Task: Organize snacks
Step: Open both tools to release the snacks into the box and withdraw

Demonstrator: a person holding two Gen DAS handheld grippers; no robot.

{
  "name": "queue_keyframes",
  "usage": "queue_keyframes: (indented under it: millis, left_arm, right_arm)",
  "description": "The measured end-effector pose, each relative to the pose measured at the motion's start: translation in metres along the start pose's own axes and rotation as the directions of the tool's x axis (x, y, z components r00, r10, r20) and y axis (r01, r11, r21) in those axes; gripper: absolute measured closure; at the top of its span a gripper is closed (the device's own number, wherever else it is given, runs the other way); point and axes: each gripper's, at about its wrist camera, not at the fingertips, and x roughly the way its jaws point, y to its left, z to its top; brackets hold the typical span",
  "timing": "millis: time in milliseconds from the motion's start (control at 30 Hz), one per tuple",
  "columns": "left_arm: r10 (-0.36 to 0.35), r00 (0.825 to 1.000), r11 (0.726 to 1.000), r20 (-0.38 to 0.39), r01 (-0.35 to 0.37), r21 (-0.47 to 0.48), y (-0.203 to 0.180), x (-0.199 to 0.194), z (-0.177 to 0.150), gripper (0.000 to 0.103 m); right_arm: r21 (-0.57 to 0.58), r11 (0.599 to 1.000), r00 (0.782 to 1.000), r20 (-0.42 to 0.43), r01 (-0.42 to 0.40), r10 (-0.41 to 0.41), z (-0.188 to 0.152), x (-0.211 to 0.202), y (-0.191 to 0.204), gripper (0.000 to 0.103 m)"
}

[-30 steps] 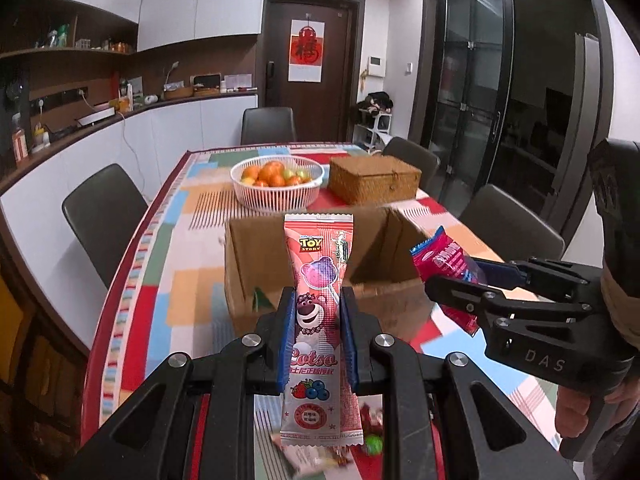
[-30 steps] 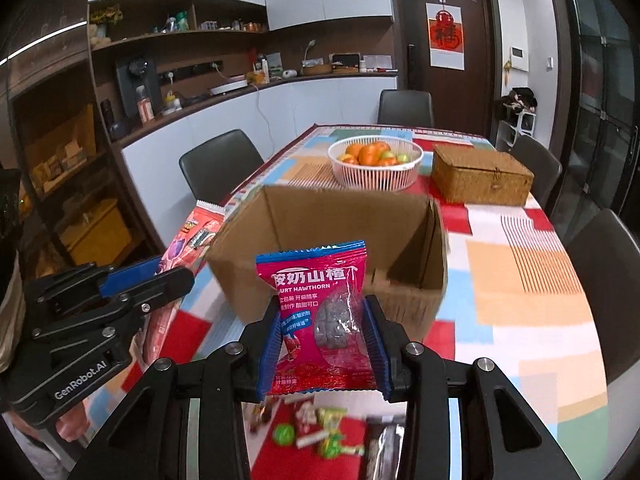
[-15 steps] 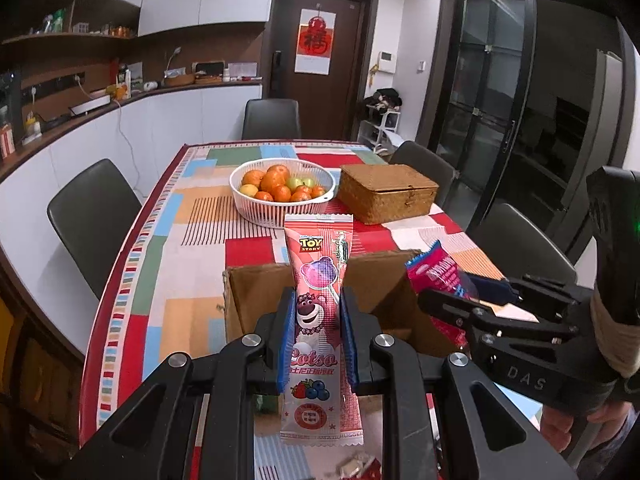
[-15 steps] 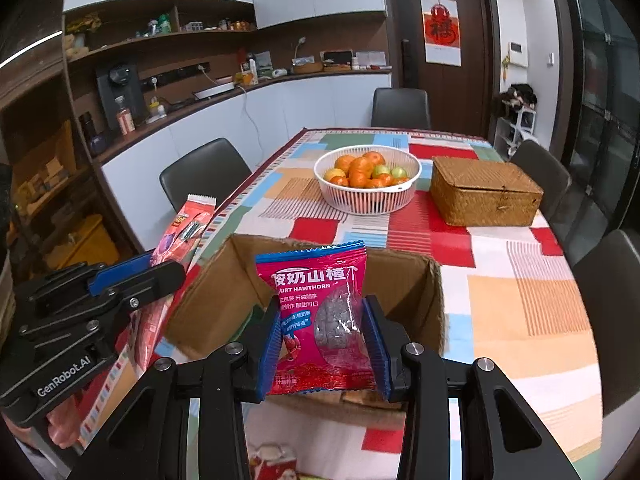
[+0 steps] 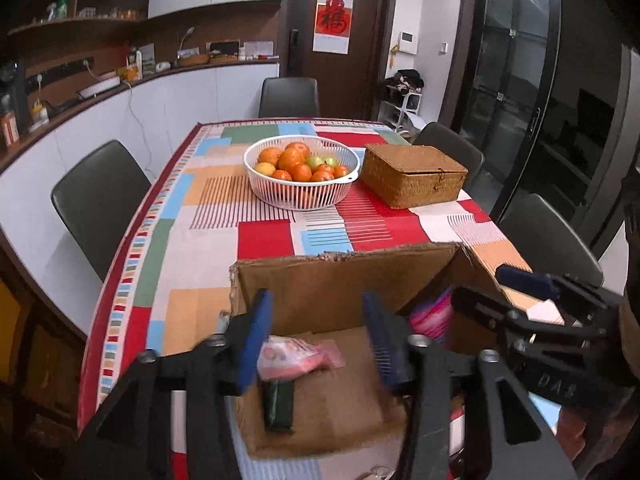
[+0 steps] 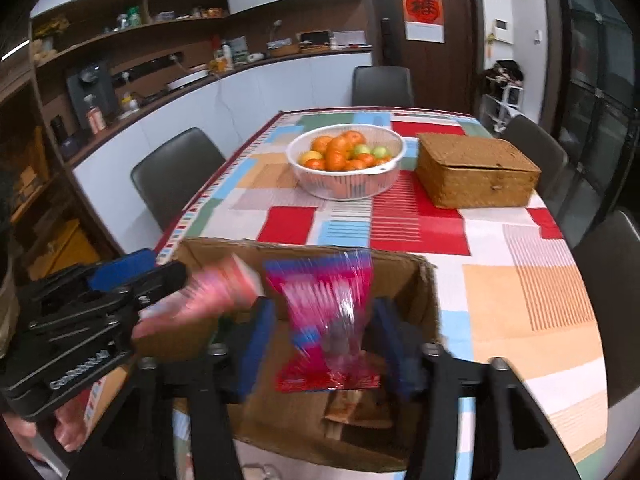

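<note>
An open cardboard box (image 5: 344, 280) stands on the table; it also shows in the right wrist view (image 6: 416, 280). My left gripper (image 5: 318, 340) is open above it. The pink lollipop packet (image 5: 298, 358) lies inside the box next to a green packet (image 5: 278, 402); in the right wrist view the pink packet (image 6: 212, 296) is a blur. My right gripper (image 6: 326, 350) is open over the box. The red hawthorn packet (image 6: 324, 320) is blurred between its fingers, loose and dropping.
A white basket of oranges (image 5: 301, 174) and a wicker box (image 5: 412, 174) stand further back on the patterned tablecloth (image 5: 208, 216). Dark chairs (image 5: 98, 200) surround the table. A counter runs along the left wall.
Both grippers moved forward over the box and opened. The pink lollipop packet left the left gripper and fell into the box. The red hawthorn packet slips out of the right gripper.
</note>
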Motion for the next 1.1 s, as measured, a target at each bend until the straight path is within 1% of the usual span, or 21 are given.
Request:
queue_keyframes:
  millis: [67,200,367,633,733,867,1100]
  left_arm:
    - [0.006,1.000,1.000,0.015,-0.007,0.017,-0.005,-0.011,-0.006,0.047]
    - [-0.001,0.999,0.998,0.043,-0.001,0.063,-0.018,-0.036,-0.023,0.046]
    - [-0.022,0.997,0.994,0.077,0.013,0.112,-0.036,-0.067,-0.045,0.046]
    - [-0.071,0.991,0.984,0.114,0.051,0.171,-0.062,-0.108,-0.075,0.045]
    - [-0.073,0.991,0.981,0.111,0.051,0.186,-0.068,-0.117,-0.089,0.044]
    - [-0.077,0.993,0.981,0.093,0.059,0.184,-0.075,-0.122,-0.109,0.044]
    - [-0.090,0.996,0.977,0.018,0.084,0.195,-0.078,-0.117,-0.141,0.044]
  right_arm:
    - [-0.001,1.000,1.000,0.015,0.017,-0.017,-0.005,-0.006,-0.002,0.042]
    - [-0.015,1.000,0.999,0.033,0.008,-0.008,-0.020,-0.027,-0.003,0.042]
    - [-0.036,0.999,0.998,0.070,0.013,-0.010,-0.046,-0.059,-0.001,0.042]
    - [-0.050,0.999,0.996,0.092,0.005,0.000,-0.084,-0.103,-0.001,0.042]
    - [-0.056,0.998,0.996,0.094,0.016,-0.011,-0.101,-0.115,-0.001,0.042]
    - [-0.067,0.997,0.997,0.073,0.030,-0.025,-0.121,-0.122,-0.002,0.042]
    - [-0.053,0.998,0.999,0.004,0.037,-0.037,-0.155,-0.121,-0.005,0.042]
